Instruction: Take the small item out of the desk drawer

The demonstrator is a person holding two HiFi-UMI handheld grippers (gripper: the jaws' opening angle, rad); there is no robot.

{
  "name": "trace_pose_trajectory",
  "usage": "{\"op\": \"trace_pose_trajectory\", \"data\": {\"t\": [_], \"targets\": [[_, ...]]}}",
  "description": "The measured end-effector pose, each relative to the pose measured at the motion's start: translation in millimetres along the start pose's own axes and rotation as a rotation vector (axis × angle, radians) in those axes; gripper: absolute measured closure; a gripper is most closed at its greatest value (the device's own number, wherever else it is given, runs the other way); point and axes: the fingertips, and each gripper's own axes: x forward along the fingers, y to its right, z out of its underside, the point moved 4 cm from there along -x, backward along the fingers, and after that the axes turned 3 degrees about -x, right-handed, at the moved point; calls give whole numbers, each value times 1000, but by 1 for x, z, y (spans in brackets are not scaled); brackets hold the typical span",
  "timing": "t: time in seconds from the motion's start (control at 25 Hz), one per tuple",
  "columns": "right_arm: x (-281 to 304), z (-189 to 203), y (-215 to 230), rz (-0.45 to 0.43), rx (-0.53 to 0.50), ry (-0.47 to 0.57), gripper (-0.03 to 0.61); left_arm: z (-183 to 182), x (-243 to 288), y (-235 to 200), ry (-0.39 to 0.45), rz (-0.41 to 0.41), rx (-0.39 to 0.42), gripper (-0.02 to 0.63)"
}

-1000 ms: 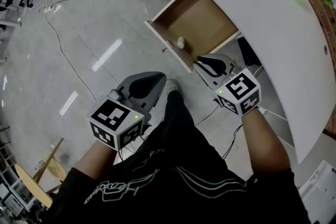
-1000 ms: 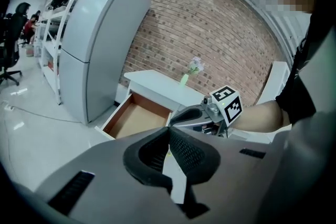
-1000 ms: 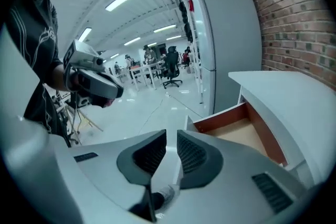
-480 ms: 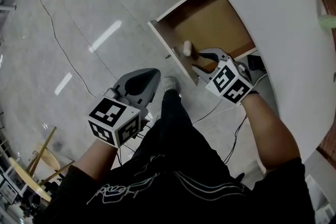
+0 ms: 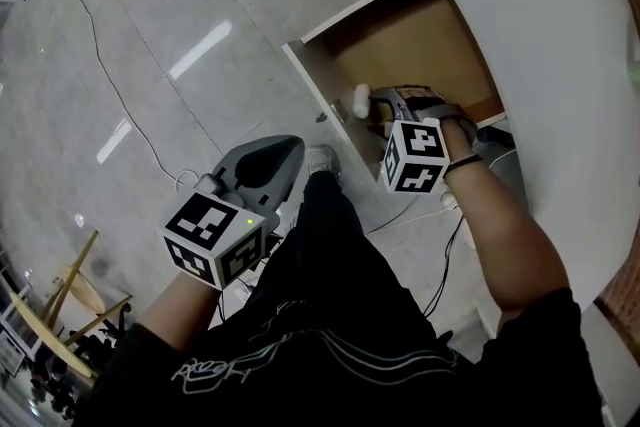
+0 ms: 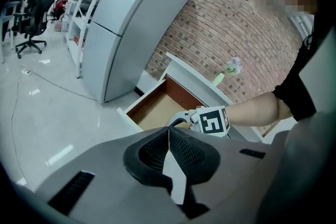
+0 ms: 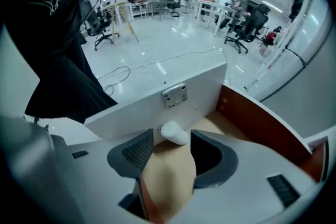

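Note:
The small white item (image 5: 361,97) lies on the brown floor of the open desk drawer (image 5: 318,87), just behind its white front panel. My right gripper (image 5: 382,107) reaches down into the drawer from the right of the item. In the right gripper view the item (image 7: 174,132) sits at the tips of my right gripper (image 7: 171,143). The jaws are opening and stand on either side of it, and the pads do not press on it. My left gripper (image 5: 272,165) hangs shut and empty over the floor in front of the drawer. Its closed tips (image 6: 169,131) point toward the drawer (image 6: 149,110).
The white desk top (image 5: 540,35) overhangs the drawer on the right. A metal lock plate (image 7: 175,95) sits on the inside of the drawer front. A cable (image 5: 115,90) runs across the shiny floor. The person's shoe (image 5: 322,158) stands near the drawer, and a grey cabinet (image 6: 126,23) is behind it.
My right gripper has gone forward and down into the drawer, up to the white item, and its jaws have gone from shut to wide open. The left gripper has hardly moved.

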Motion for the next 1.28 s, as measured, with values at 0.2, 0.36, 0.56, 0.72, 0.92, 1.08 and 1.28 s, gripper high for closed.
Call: {"op": "trace_pose_trajectory", "data": {"t": [0.2,0.36,0.56,0.72,0.92,1.08,1.28], "targets": [[35,8,6,-23,-156,-75,370,11,8,-15,-20,-14,-28,591],[57,11,6,-35,-241,-72,370,19,13,-22,-27,-27,-52,591],[71,13,5,-40,-302,-59,370,24,20,-25,-23,-25,-65,591],[75,10,2,-48,-342,-41,380,29,21,-28,-29,-29,-74,591],[75,10,2,-57,-356,-22,401,30,20,-35,-33,-40,-85,591],[75,10,2,-50,-399,-22,417,31,19,-39,-40,-49,-89,591],[73,9,2,-66,-408,-22,425,29,21,-32,-39,-15,-106,591]]}}
